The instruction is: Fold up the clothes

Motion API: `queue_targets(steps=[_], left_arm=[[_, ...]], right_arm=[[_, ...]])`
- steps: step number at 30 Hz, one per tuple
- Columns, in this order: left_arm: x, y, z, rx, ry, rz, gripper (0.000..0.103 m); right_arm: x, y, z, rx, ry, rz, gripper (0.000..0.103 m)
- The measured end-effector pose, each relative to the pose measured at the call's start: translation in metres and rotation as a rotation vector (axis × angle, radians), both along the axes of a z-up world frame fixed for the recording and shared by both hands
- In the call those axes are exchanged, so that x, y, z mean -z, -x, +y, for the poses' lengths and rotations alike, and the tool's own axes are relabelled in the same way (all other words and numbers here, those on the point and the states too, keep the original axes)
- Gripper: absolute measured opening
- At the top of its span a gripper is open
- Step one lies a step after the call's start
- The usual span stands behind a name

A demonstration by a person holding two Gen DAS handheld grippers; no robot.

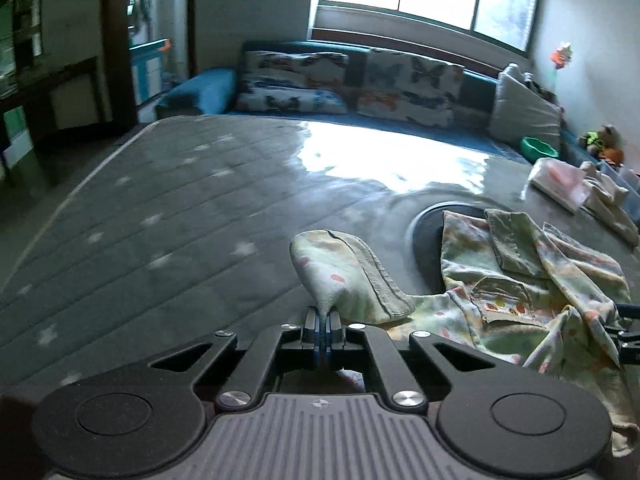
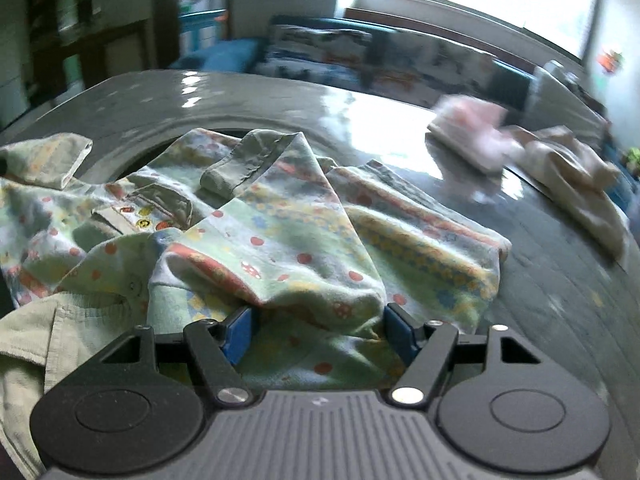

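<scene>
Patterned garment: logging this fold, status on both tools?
Left tool shut on patterned garment sleeve end. Right tool open, straddling a bunched fold. Folded clothes far right, clear.

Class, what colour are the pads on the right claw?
Blue pads, seen best in the right wrist view.

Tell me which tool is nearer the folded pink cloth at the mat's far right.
Right. The right tool, open around the green patterned shirt, sits nearer the folded pink cloth. The left tool, shut on the shirt's sleeve, is farther left.
</scene>
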State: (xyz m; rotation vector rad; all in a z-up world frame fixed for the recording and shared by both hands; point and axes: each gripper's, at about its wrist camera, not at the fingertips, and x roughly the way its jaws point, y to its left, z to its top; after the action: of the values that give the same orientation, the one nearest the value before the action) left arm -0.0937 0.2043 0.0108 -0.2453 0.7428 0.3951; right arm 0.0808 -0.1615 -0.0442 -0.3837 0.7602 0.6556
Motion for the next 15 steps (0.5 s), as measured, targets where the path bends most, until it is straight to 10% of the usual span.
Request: queue_targets(steps=[8,15], left_arm=[[0.010,0.033,0.017,-0.067,0.015,0.057,0.008],[-0.016,0.032,0.005,-0.041,-0.024,-0.010,0.033]], right_arm=[[-0.003,0.010,0.054,-0.144,0.021,-0.003,0.070],[-0.045,0.010,0.044,-0.192,-0.027,0.014,0.067]])
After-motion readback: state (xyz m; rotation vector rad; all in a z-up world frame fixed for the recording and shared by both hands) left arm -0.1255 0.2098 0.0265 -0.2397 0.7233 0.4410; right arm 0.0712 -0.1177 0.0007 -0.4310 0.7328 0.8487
